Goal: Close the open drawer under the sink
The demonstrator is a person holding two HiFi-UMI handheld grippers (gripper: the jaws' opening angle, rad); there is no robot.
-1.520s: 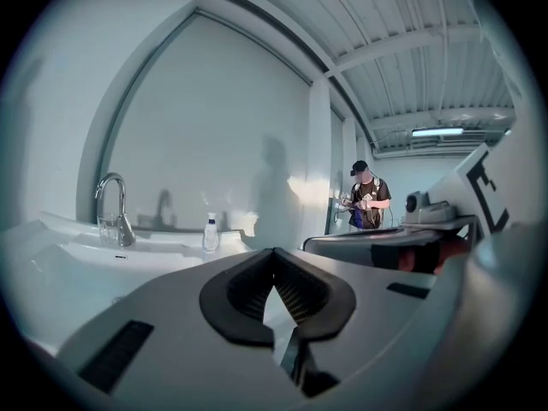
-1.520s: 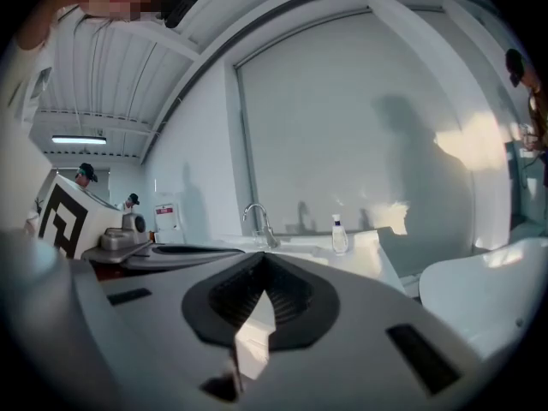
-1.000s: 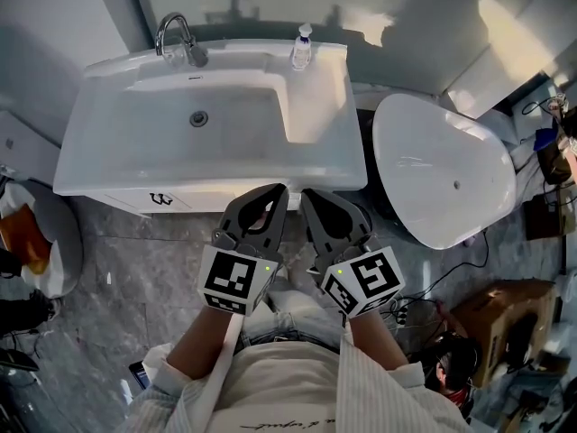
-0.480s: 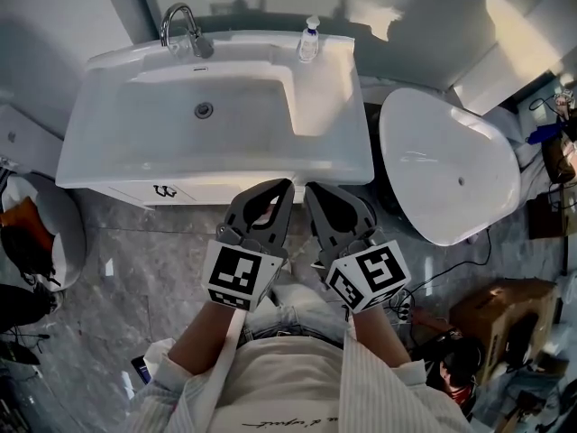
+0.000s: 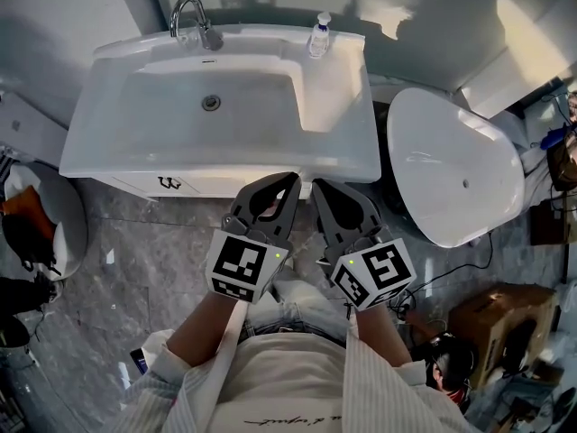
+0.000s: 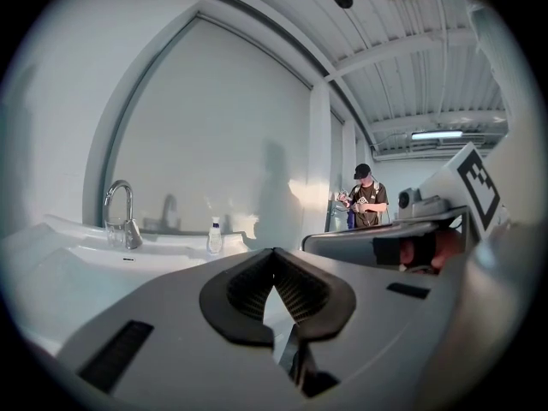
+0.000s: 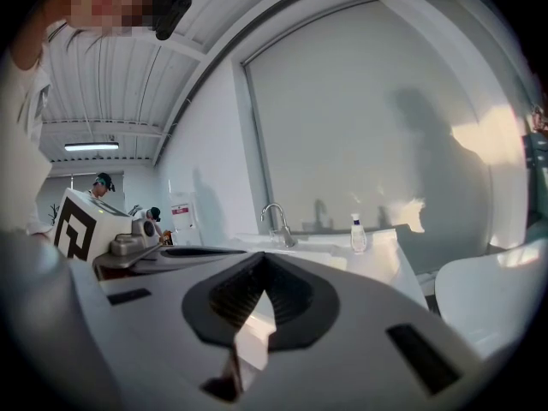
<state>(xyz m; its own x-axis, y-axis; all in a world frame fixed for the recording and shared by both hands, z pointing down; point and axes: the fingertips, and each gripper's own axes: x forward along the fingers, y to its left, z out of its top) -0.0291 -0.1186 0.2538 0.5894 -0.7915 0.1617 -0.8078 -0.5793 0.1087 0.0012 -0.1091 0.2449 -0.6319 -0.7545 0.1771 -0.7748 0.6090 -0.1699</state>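
While the drawer (image 5: 194,186) shows only as a thin white strip below the front rim of the sink (image 5: 135,142), closing seems nearly finished | left gripper (image 5: 293,180) and right gripper (image 5: 315,186) both clenched, empty, tips beside that strip | next: short level push inward

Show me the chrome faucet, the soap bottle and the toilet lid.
Curved chrome faucet (image 5: 207,36), head view, on its base.
Small clear soap bottle (image 5: 318,39), head view, on its body.
White oval toilet lid (image 5: 455,170), head view, lid's middle.

A small bottle (image 5: 318,36) and faucet (image 5: 206,34) stand on the white sink (image 5: 334,106).
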